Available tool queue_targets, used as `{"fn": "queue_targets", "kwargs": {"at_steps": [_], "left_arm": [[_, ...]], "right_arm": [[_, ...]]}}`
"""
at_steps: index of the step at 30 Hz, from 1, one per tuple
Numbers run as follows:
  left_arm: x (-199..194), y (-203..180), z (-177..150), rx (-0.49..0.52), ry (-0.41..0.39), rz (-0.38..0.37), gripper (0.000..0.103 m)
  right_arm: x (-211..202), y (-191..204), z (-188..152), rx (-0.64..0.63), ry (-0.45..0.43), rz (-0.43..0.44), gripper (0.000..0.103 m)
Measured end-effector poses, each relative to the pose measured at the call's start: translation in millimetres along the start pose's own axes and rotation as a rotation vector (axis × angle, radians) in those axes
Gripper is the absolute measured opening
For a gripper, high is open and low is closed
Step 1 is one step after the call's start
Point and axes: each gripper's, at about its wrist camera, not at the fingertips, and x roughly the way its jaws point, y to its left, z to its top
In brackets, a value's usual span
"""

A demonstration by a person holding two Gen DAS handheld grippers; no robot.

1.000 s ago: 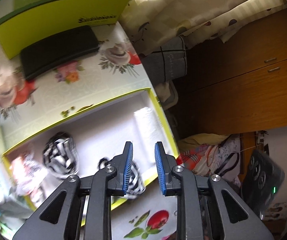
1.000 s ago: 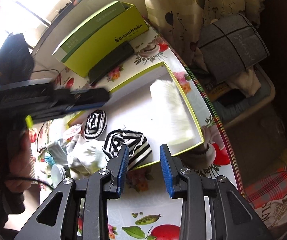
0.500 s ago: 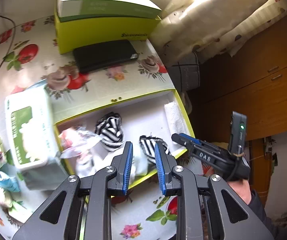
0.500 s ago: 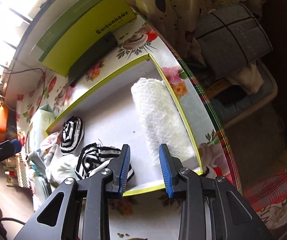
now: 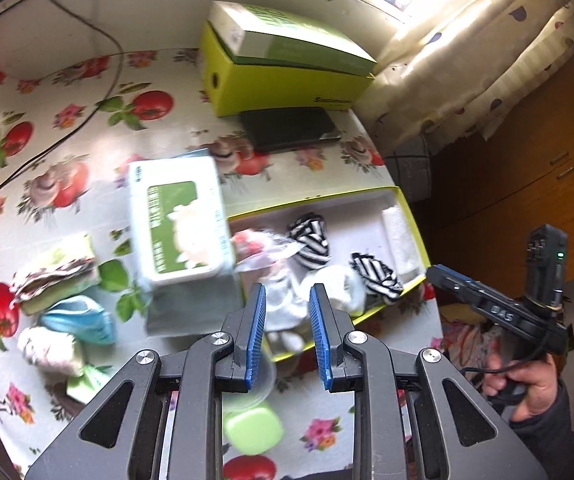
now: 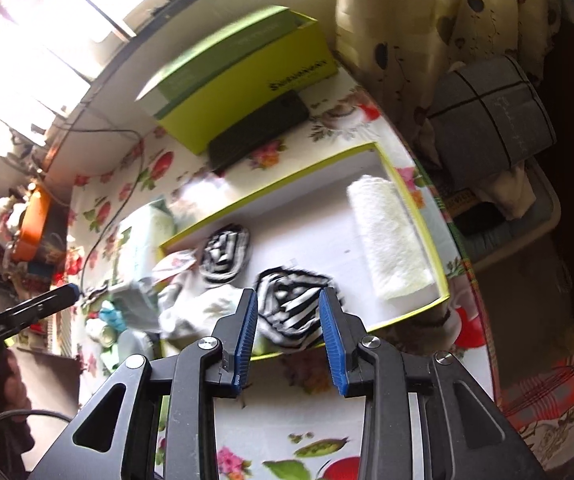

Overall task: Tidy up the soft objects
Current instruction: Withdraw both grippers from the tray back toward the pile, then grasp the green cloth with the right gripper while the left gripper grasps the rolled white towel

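A shallow yellow-green tray [image 5: 409,210] [image 6: 427,216] holds a rolled white towel [image 5: 397,236] [image 6: 391,240], two black-and-white striped rolls [image 5: 311,236] [image 5: 375,276] [image 6: 225,256] [image 6: 291,304] and a crumpled white cloth [image 5: 335,288] [image 6: 203,308]. My left gripper [image 5: 285,332] hovers open above the tray's near left corner, nothing between its pads. My right gripper [image 6: 289,336] hangs open over the tray's front edge, and the nearer striped roll shows through the gap. Left of the tray lie a blue cloth [image 5: 77,320], a pale plush bundle [image 5: 51,348] and a folded patterned cloth [image 5: 59,276].
A green-and-white tissue pack [image 5: 179,220] leans at the tray's left end. A yellow-green box [image 5: 283,80] and a black case [image 5: 291,128] stand behind. A cable [image 5: 47,148] crosses the flowered tablecloth. A green-lidded tub [image 5: 253,428] sits near. A hand [image 5: 527,376] holds the right gripper.
The left gripper has pulled back and to the left, away from the tray, so the tissue pack and loose cloths came into view. The right gripper dipped toward the tray, then backed off. Both jaws kept their gaps.
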Motion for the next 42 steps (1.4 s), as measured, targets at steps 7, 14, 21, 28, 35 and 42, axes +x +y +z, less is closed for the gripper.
{"fn": "queue_targets", "kwargs": {"at_steps": [7,14,21,28,35,42], "left_arm": [[-21.5,41.3,-33.5,-0.023,-0.034,0.071,0.024],[-37.2,85.1,-64.6,-0.115,-0.029,0.08,0.024],[-45.5,127.1,-93.4,-0.219,-0.01,0.099,0.024],[-46.7,154.0,-108.9,-0.285,-0.006,0.087,0.026],[-51.4,175.5,-116.7,-0.338,-0.03,0.063,0.029],[-52.8,202.4,-123.2,-0.385,-0.032,0.045,0.029]], "right_arm": [[-4.2,58.4,-15.8,-0.107,0.028,0.033,0.044],[15.6,126.7,-42.2,-0.236,0.11,0.066,0.045],[27.4,183.1,-71.2,-0.358,0.175,0.076,0.045],[30.6,217.9,-80.4,-0.459,0.207,0.07,0.047],[49.2,248.8,-83.7,-0.55,0.253,0.051,0.048],[79.6,283.0,-91.4,-0.632,0.317,0.047,0.048]]}}
